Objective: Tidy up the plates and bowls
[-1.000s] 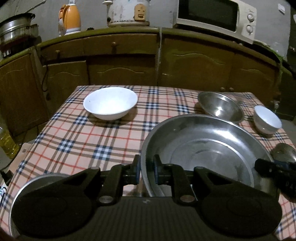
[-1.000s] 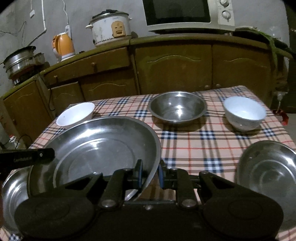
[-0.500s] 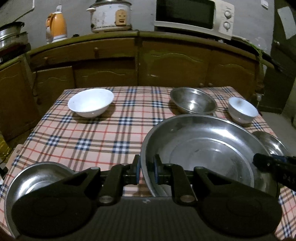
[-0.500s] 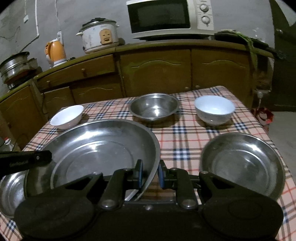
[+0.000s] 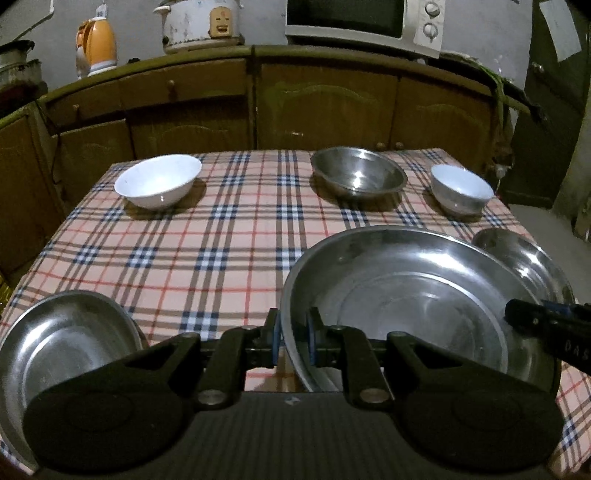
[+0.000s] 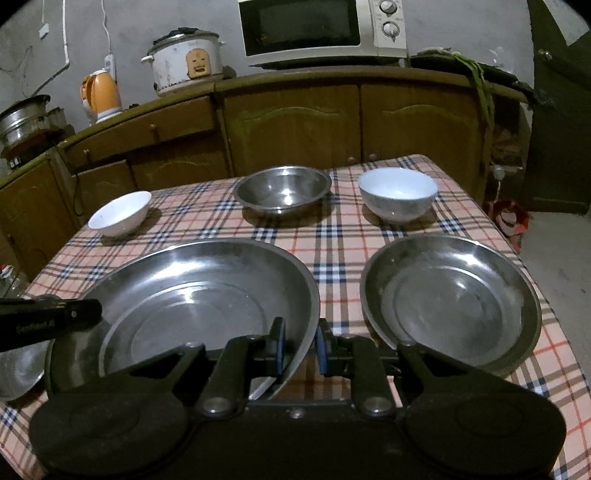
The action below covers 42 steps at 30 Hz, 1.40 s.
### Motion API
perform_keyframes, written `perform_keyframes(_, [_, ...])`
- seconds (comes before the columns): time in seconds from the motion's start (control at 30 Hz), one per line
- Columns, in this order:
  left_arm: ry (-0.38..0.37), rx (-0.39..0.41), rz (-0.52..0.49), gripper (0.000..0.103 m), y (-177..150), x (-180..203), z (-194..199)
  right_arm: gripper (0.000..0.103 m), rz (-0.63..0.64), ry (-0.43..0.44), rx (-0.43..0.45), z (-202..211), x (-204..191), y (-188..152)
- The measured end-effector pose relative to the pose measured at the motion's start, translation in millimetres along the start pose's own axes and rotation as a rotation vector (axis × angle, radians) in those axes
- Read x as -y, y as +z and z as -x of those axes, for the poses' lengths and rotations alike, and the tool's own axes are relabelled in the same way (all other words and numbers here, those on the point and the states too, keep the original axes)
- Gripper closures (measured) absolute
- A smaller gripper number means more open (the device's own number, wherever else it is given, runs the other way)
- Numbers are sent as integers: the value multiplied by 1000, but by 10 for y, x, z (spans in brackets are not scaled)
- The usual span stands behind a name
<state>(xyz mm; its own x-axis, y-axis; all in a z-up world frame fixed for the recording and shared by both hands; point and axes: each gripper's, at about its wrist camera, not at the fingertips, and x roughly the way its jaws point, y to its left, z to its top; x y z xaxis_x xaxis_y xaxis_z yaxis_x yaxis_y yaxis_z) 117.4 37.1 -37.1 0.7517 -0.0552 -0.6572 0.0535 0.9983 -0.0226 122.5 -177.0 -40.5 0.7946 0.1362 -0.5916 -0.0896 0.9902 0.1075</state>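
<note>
A large steel plate [image 5: 406, 295] [image 6: 192, 295] hangs just above the checked table [image 5: 221, 258]. Both grippers hold it by its near rim. My left gripper [image 5: 293, 339] is shut on the rim's left side, and my right gripper [image 6: 300, 343] is shut on its right side. A smaller steel plate [image 5: 62, 343] lies at the near left. Another steel plate [image 6: 454, 299] lies at the near right, close beside the large one. Along the far edge stand a white bowl [image 5: 159, 181], a steel bowl [image 5: 356, 175] and a second white bowl [image 5: 461, 188].
Brown cabinets [image 6: 295, 122] run behind the table, with a microwave [image 6: 317, 29], a rice cooker [image 6: 184, 61] and an orange kettle [image 6: 101, 92] on top. The table's right edge drops to the floor [image 6: 554, 251].
Both grippers have carried the large steel plate to the right and nearer along the table. The left steel plate and the right steel plate have come fully into view.
</note>
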Motion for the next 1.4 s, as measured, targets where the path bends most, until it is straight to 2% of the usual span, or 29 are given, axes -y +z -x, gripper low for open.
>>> perform_keyframes(0.73, [3, -65, 29, 87, -232, -42, -231, 80, 10, -15, -56, -238, -15, -232])
perform_keyframes(1.4, [7, -74, 27, 87, -310, -36, -412, 80, 0, -19, -79, -421, 22, -318])
